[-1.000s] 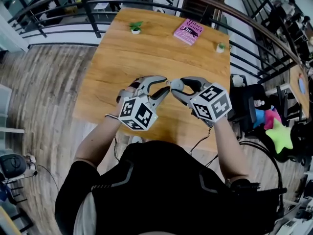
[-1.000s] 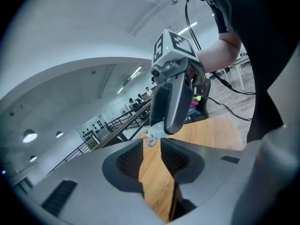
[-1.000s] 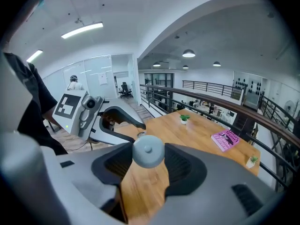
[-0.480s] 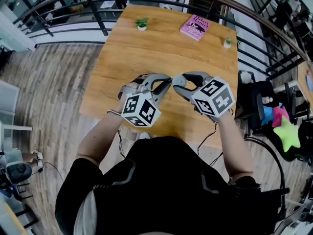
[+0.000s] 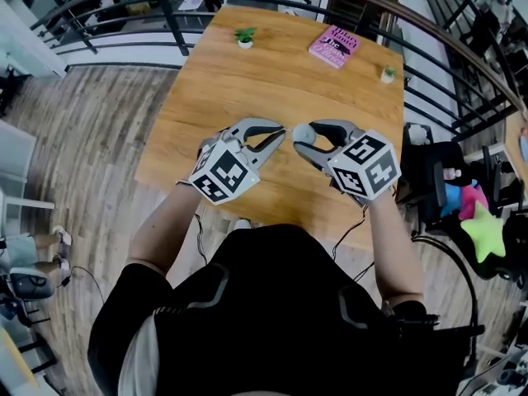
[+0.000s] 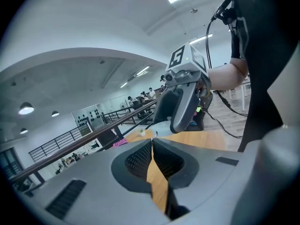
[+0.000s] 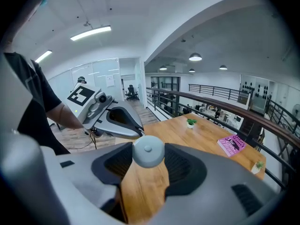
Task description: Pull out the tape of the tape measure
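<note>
Right tongs gripping the little round grey tape measure above the worktop, left tongs pinched closed, tips right beside it

On the table, a plant stands far left, a book right of it, a second plant at the right edge. The tape measure hangs over the near side, between left gripper and right gripper.

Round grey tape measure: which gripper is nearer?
Right. The right gripper clamps the round grey tape measure between its jaws; the left gripper, jaws shut, has its tips just beside it.
</note>
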`<move>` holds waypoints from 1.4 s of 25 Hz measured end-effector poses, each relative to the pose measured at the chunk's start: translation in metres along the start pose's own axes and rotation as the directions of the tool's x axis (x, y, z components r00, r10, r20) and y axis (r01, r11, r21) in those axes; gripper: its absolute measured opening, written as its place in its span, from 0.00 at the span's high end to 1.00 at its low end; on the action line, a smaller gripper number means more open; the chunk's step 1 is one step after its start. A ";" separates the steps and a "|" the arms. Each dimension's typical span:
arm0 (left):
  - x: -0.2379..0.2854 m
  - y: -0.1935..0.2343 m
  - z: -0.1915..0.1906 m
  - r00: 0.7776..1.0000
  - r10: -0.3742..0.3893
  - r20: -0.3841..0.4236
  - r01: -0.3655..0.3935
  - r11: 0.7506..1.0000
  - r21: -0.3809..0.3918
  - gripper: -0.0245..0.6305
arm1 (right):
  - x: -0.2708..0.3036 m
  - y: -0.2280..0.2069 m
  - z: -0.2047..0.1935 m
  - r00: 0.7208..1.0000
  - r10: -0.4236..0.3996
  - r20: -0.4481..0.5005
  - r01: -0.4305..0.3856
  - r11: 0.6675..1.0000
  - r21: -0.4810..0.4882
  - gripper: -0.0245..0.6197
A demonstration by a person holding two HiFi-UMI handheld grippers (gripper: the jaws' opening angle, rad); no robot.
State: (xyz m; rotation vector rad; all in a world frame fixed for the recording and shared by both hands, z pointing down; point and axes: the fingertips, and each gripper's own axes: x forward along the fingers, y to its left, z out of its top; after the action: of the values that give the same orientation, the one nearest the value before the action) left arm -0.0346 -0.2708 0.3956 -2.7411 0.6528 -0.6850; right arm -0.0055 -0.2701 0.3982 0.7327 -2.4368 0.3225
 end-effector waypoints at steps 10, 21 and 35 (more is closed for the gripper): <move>-0.021 0.008 -0.012 1.000 0.009 -0.028 -0.013 0.987 -0.160 0.91 | -0.022 -0.013 -0.017 1.000 -0.003 0.015 0.003 1.000 0.016 0.63; -0.030 0.016 -0.018 0.998 0.042 -0.046 -0.051 0.971 -0.232 0.91 | -0.038 -0.018 -0.040 1.000 0.013 -0.003 -0.013 1.000 0.020 0.63; -0.060 0.035 -0.029 0.993 0.093 -0.075 -0.111 0.951 -0.290 0.91 | -0.067 -0.041 -0.063 0.999 -0.037 0.017 0.035 0.993 0.111 0.63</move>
State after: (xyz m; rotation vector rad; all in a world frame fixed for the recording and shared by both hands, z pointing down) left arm -0.1088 -0.2762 0.3862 -2.9352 0.9749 -0.6988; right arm 0.0922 -0.2510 0.4125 0.8303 -2.4361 0.4405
